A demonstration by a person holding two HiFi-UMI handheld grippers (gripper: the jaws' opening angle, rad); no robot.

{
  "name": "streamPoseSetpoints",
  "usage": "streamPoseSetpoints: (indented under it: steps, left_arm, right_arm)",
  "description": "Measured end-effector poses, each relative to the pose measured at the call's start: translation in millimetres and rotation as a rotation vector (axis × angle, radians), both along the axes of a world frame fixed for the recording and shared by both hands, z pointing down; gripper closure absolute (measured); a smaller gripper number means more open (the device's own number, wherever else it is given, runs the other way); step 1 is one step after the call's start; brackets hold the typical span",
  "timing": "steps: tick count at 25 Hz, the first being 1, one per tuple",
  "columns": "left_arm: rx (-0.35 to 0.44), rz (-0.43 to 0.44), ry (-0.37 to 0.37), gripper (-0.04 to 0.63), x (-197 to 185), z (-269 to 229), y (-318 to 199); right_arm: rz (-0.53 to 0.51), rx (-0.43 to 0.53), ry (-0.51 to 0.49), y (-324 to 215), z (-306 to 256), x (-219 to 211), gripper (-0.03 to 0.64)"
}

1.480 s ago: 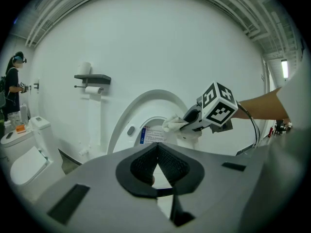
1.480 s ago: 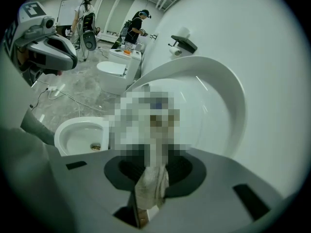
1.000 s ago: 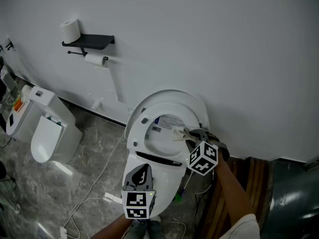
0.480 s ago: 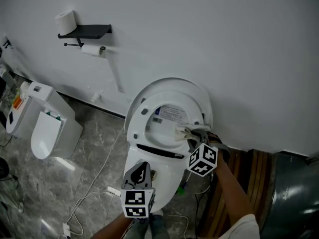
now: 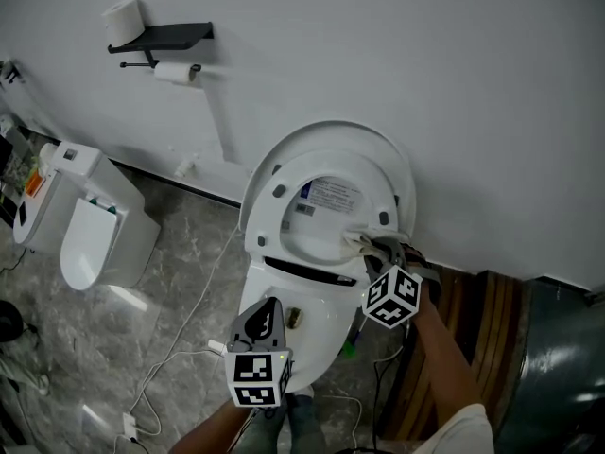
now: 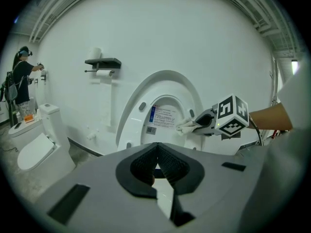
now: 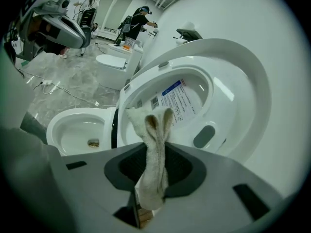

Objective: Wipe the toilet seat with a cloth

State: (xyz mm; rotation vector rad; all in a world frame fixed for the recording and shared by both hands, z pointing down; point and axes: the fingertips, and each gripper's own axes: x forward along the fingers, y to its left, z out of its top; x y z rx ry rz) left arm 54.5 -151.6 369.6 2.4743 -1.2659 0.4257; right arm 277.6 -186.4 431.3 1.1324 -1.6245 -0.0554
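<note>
Beside raised seat (image 5: 267, 220), right tool (image 5: 375, 248) grips cloth (image 7: 154, 147) pointing lengthwise seatward; left tool (image 6: 156, 167) closed.

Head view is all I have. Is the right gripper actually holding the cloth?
Observer: Yes. The right gripper has its jaws shut on the cloth; the folded end sticks out toward the raised seat.
Operator: Left jaws?
Observer: The left gripper is shut, with nothing between its jaws.
Operator: Anyone else around?
Observer: A person stands beside another toilet.
</note>
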Motion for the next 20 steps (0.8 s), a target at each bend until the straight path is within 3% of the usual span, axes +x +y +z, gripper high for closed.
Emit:
streamPoseSetpoints:
  steps: [20]
  left_arm:
    - [-0.012,-0.038,-0.012,0.583,-21.7,36.4,4.9]
  right_arm:
    - [0.082,0.009,-0.117,15.2,37.2,-2.4,0.517]
